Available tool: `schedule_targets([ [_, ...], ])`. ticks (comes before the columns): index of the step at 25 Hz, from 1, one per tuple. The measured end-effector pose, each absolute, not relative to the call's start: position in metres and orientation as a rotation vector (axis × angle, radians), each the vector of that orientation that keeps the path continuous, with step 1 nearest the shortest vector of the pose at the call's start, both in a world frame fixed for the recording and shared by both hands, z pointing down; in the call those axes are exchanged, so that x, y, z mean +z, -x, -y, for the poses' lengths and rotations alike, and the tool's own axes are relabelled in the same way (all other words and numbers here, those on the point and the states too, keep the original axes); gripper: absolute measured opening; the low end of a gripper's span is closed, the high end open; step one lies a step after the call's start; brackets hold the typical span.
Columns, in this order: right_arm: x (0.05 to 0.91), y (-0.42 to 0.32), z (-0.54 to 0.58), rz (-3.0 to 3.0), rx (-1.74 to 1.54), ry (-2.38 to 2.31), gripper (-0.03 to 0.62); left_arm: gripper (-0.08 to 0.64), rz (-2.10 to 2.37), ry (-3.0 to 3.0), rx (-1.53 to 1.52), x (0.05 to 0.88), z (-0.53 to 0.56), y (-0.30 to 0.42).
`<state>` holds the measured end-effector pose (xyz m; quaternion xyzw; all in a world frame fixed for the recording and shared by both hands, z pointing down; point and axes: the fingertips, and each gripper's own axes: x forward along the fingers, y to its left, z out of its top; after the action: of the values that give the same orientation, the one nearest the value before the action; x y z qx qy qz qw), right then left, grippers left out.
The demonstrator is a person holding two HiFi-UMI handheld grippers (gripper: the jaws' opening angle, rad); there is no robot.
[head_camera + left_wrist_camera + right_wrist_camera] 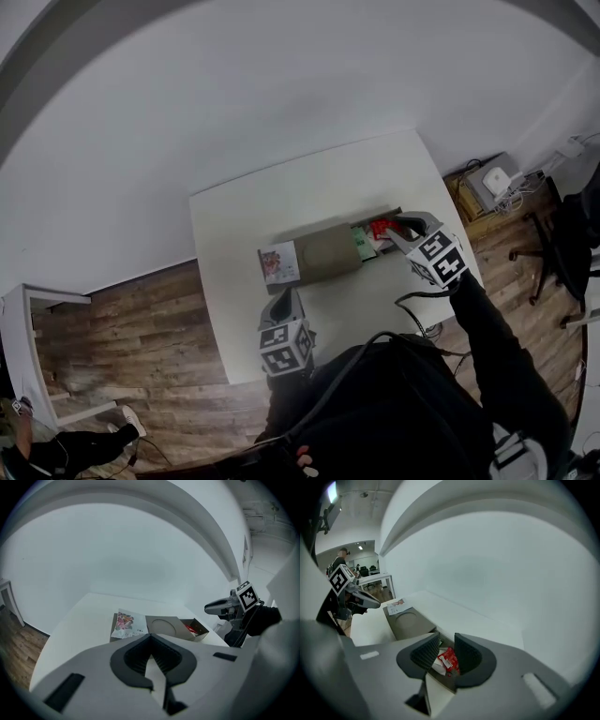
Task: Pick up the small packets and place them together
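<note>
A brown cardboard box (pixel 328 251) lies across the white table (pixel 234 309). Its open right end holds a red packet (pixel 382 228) and a green packet (pixel 364 244). A white packet with a colourful print (pixel 278 263) rests on the box's left end. My right gripper (pixel 401 228) hovers over the open end, jaws apart. In the right gripper view the red packet (pixel 449 659) shows below, between the right gripper (pixel 446 641) pads and untouched. My left gripper (pixel 284 295) hangs in front of the box's left end; the left gripper (pixel 150 637) has its tips together and holds nothing.
A low cabinet with a white device (pixel 492 183) and a dark chair (pixel 562 244) stand right of the table. At the left is a white shelf (pixel 37 319) on the wood floor. The table's near edge runs close to my body.
</note>
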<state>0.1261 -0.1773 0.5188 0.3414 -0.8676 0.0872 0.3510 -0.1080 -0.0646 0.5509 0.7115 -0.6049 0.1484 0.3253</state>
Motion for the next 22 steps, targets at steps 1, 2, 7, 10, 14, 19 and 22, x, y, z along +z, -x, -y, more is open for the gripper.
schedule_targets([
  [1, 0.521, -0.130, 0.176, 2.259, 0.254, -0.871, 0.095, 0.000, 1.581, -1.870, 0.394, 0.551, 0.066, 0.106],
  [2, 0.523, -0.130, 0.174, 2.280, 0.291, -0.847, 0.094, 0.000, 1.577, -1.874, 0.398, 0.551, 0.067, 0.104],
  [7, 0.547, -0.118, 0.162, 2.273, 0.558, -0.636, 0.066, 0.000, 1.579, -1.878, 0.406, 0.548, 0.069, 0.099],
  [10, 0.572, -0.111, 0.159, 2.171, 0.647, -0.512, 0.066, 0.000, 1.588, -1.870, 0.408, 0.549, 0.069, 0.098],
  [14, 0.594, -0.101, 0.170, 2.074, 0.765, -0.453, 0.066, 0.000, 1.604, -1.845, 0.411, 0.551, 0.067, 0.102],
  [19, 0.613, -0.088, 0.186, 2.005, 0.946, -0.449, 0.067, 0.000, 1.624, -1.819, 0.411, 0.554, 0.065, 0.107],
  [22, 0.621, -0.085, 0.191, 1.967, 0.967, -0.448, 0.075, 0.000, 1.636, -1.810, 0.414, 0.554, 0.065, 0.111],
])
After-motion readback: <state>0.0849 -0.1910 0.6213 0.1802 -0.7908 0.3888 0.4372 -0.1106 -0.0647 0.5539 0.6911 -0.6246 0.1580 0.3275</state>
